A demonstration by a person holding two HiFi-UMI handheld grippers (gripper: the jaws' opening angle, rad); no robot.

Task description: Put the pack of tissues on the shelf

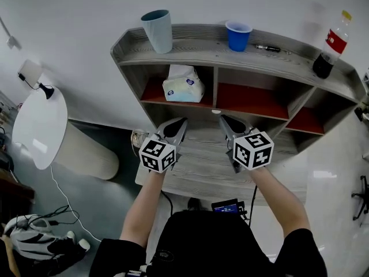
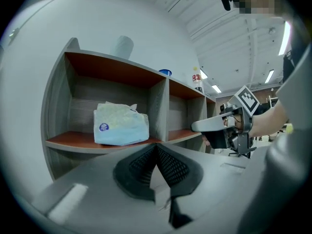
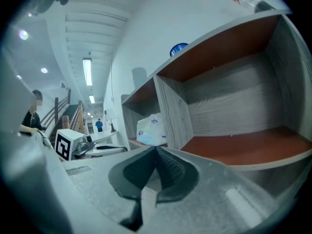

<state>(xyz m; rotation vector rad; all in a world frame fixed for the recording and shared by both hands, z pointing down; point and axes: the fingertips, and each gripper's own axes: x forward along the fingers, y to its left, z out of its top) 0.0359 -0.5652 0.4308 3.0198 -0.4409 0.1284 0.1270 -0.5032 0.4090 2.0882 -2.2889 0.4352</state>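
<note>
the pack of tissues (image 1: 183,83) sits in the left cubby of the shelf (image 1: 196,48), untouched, so I'd call placing done. My left gripper (image 1: 183,122) and right gripper (image 1: 222,119) are both pinched together, empty; next I'd just back away

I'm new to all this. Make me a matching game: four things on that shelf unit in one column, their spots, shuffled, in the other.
Things:
1 pack of tissues
2 pale cup
3 blue cup
4 bottle

Places on the shelf:
A on top, left end
B on top, right end
C inside the left compartment
D on top, near the middle

Pairs: 1-C, 2-A, 3-D, 4-B
</note>
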